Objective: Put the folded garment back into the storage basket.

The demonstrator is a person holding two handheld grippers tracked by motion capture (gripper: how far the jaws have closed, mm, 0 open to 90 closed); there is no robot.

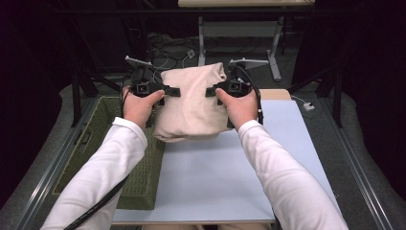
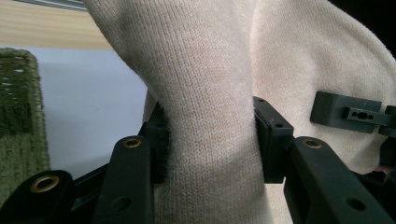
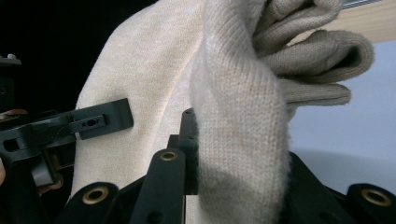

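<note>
We see open table (image 1: 215, 187) ahead of our sleeves; green basket (image 1: 139, 187) hems the left edge; lifted cloth (image 1: 194, 103) blocks the far middle.

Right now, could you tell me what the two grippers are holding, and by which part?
A folded beige knit garment: the left gripper clamps its left edge, the right gripper its right edge.

Below me lies a pale blue table (image 1: 215, 177), its far edge trimmed in light wood. A green woven basket (image 1: 139, 184) sits against its left side. Beyond the table I see a dark floor with tangled cables (image 1: 167, 50) and a white-legged desk frame (image 1: 239, 33).
</note>
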